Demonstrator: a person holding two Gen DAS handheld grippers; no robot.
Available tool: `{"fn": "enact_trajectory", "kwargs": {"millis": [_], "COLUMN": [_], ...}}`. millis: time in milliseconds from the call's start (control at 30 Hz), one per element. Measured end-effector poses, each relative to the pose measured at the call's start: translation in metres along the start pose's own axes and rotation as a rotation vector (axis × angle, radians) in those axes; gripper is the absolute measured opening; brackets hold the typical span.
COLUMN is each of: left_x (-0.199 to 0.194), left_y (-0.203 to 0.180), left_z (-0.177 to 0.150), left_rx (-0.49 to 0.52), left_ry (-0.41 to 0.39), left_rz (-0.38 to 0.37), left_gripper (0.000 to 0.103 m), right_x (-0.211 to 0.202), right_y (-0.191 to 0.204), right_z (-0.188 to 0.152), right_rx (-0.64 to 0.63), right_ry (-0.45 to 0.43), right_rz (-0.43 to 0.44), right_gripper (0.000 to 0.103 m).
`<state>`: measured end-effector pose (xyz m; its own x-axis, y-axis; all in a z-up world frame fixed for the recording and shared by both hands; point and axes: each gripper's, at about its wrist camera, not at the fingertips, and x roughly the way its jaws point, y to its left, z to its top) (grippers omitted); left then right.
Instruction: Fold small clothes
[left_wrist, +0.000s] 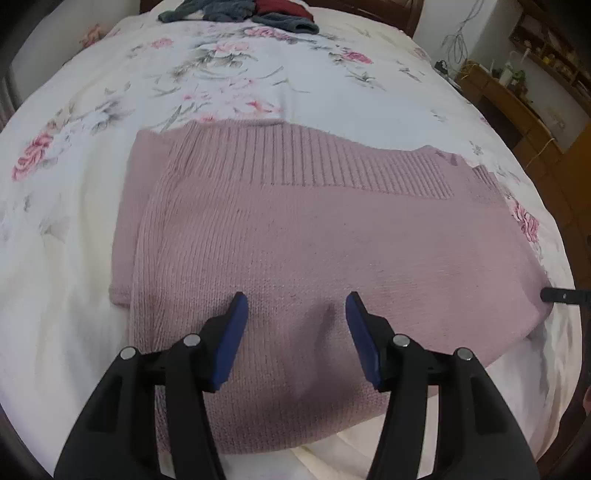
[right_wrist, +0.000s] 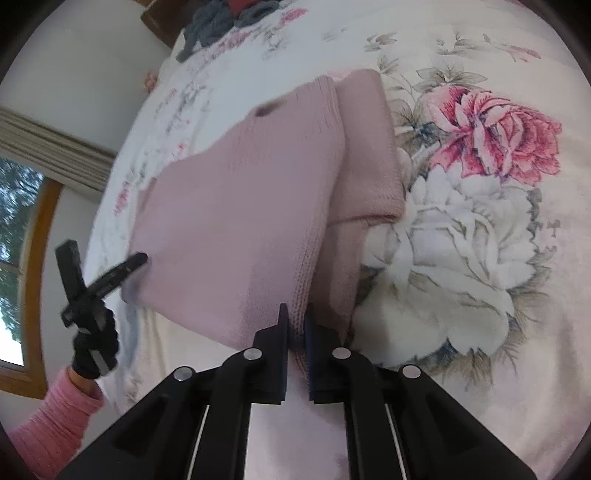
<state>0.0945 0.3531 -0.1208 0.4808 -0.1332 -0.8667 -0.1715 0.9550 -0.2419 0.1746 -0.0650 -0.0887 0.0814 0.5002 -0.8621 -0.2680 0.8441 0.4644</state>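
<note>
Left wrist view: left gripper (left_wrist: 295, 306) poised low over the near part of the pink knit sweater (left_wrist: 314, 229), blue pads (left_wrist: 231, 339) spread wide, nothing between them. Sweater spread on the floral bedsheet (left_wrist: 74, 229), directly ahead and beneath, long axis running left to right across the view. Ribbed hem band along the far edge, plain stocking stitch nearer; soft, thick, matte wool-like knit. Second layer peeping out at the left, so seemingly already folded over once. Dark tip of the other tool just touching the sweater's right edge. Heap of grey and red clothes (left_wrist: 240, 13) far off at the bed's head, well apart.

Right wrist view: right gripper (right_wrist: 295, 317) clamped nearly closed on a thick folded edge of the sweater (right_wrist: 240, 206), knit seam pinched between the jaws. Sweater stretching away up and ahead; a narrower folded part, probably a sleeve though blurred, lying to the right. Left gripper (right_wrist: 142, 260) at the sweater's far-left edge, a gloved hand (right_wrist: 94, 347) behind it. Right side judged nearer to lead the coming fold.
</note>
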Motion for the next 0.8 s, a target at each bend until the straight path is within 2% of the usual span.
{"fn": "enact_trajectory", "kwargs": {"millis": [100,433,467,500,533,567,600,633,800], "left_x": [0.004,0.006,0.005,0.004,0.003,0.001,0.0,-0.001,-0.003], "left_y": [0.001,-0.001,-0.002,-0.002,-0.003,-0.004,-0.006,-0.006,-0.012], "left_z": [-0.003,-0.004,-0.003,-0.002,-0.001,0.002,0.004,0.006,0.021], "left_rx": [0.003,0.01,0.003,-0.007,-0.015,-0.022,-0.025,-0.026,-0.035], "left_ry": [0.013,0.021,0.024,0.027,0.026,0.023,0.02,0.016,0.0], "left_rz": [0.008,0.017,0.012,0.004,-0.003,-0.004,-0.002,-0.001,-0.003], "left_gripper": [0.055,0.057,0.06,0.064,0.066,0.069,0.071,0.072,0.077], "right_x": [0.011,0.032,0.028,0.022,0.017,0.007,0.001,-0.007,-0.018], "right_y": [-0.003,-0.011,-0.007,-0.003,-0.002,0.001,-0.002,-0.003,-0.023], "right_z": [-0.003,0.0,0.001,0.002,0.002,0.006,0.009,0.014,0.035], "right_rx": [-0.009,0.021,0.004,-0.014,-0.022,-0.024,-0.019,-0.009,0.041], "right_ry": [0.034,0.049,0.04,0.025,0.013,-0.019,-0.039,-0.069,-0.101], "right_rz": [-0.042,-0.034,-0.033,-0.039,-0.042,-0.05,-0.052,-0.051,-0.034], "right_gripper": [0.007,0.009,0.012,0.02,0.036,0.048,0.066,0.07,0.07]}}
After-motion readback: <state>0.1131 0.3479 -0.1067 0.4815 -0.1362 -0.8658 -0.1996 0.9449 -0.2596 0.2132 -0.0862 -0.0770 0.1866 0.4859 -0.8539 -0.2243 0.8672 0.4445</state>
